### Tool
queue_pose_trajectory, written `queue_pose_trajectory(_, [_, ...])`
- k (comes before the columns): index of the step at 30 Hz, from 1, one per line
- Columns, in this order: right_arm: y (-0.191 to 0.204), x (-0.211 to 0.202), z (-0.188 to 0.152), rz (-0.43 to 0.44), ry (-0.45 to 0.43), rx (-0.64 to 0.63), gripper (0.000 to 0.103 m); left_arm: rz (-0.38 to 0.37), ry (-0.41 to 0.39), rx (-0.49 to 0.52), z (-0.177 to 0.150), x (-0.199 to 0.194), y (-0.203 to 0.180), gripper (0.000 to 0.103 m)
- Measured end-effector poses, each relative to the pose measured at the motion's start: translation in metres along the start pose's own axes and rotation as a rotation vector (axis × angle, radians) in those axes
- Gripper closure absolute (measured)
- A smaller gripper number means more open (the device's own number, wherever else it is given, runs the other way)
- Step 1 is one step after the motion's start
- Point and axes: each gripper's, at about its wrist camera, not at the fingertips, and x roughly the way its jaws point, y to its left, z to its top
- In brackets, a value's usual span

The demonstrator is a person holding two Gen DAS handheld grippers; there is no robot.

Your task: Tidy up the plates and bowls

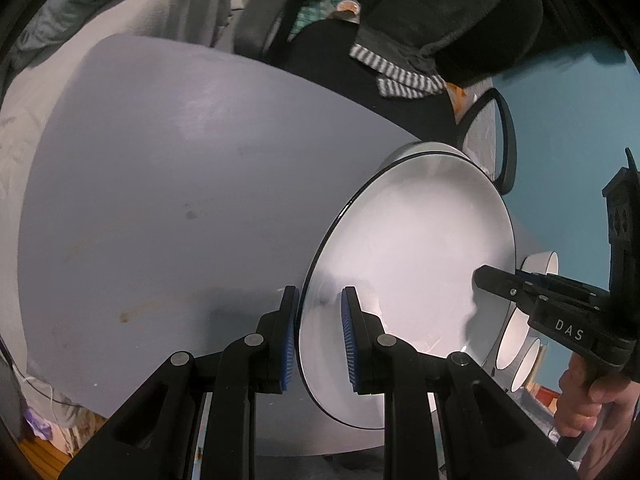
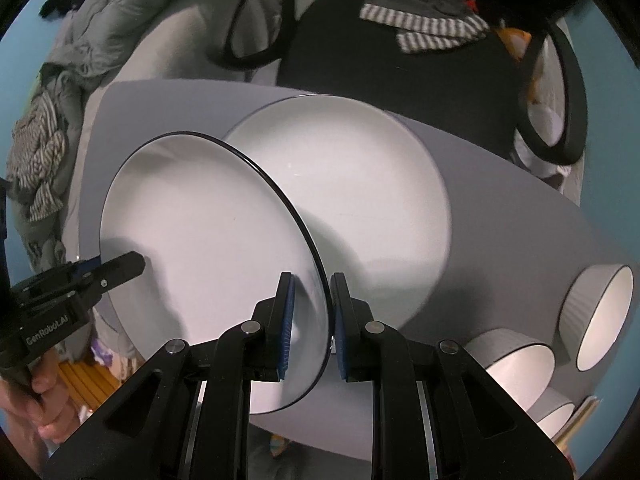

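Observation:
A large white plate with a thin black rim hangs tilted above the grey table, held from both sides. My left gripper is shut on its near left rim, blue pads on either face. My right gripper is shut on the opposite rim of the same plate. Each gripper shows in the other's view: the right one at the plate's far edge, the left one likewise. A second white plate lies flat on the table under and behind the held one.
Three white bowls with ribbed grey outsides lie at the table's right end. A black chair with striped cloth stands behind the table. Crumpled grey clothing lies at the left. A hand grips the right tool.

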Motion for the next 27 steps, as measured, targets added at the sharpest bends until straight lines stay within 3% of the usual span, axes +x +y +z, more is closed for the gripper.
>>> queue_pose_trajectory(12, [-0.049, -0.003, 0.015, 0.004, 0.007, 0.053, 0.085, 0.027, 0.03, 0.039, 0.027, 0.024, -0.046, 0.083])
queue_pose_trajectory(27, [-0.067, 0.006, 0.028, 0.039, 0.031, 0.061, 0.085, 0.08, 0.054, 0.025, 0.044, 0.03, -0.06, 0.083])
